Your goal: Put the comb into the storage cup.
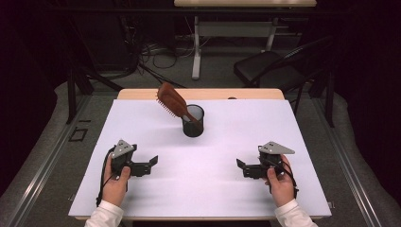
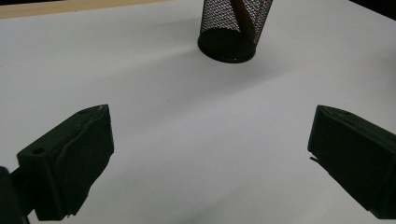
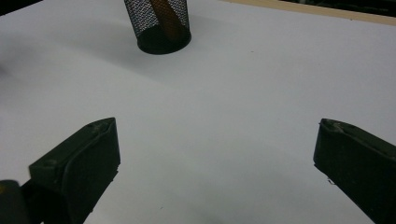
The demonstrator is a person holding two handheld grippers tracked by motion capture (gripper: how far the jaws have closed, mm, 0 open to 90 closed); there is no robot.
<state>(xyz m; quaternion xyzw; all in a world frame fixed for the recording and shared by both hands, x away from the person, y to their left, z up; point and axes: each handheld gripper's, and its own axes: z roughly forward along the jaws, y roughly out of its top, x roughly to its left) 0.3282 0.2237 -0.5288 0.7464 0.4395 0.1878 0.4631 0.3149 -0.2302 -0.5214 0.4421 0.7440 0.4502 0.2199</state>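
Left jaws: spread wide with nothing between them; bare white surface in the gap.
Right jaws: likewise wide apart and holding nothing.
Left gripper (image 1: 152,161): held low over the near left of the table, pointing inward; gripped by the left hand (image 1: 116,182).
Right gripper (image 1: 241,165): near right, pointing inward toward the other; gripped by the right hand (image 1: 280,182).
Hairbrush (image 1: 171,100): brown; handle down inside the cup, head leaning out up and to the left, bristles facing down; well apart from both grippers.
Mesh cup (image 1: 193,121): black, upright, mid-table toward the far edge.
Table (image 1: 283,127): white top; wooden strip along the far side.
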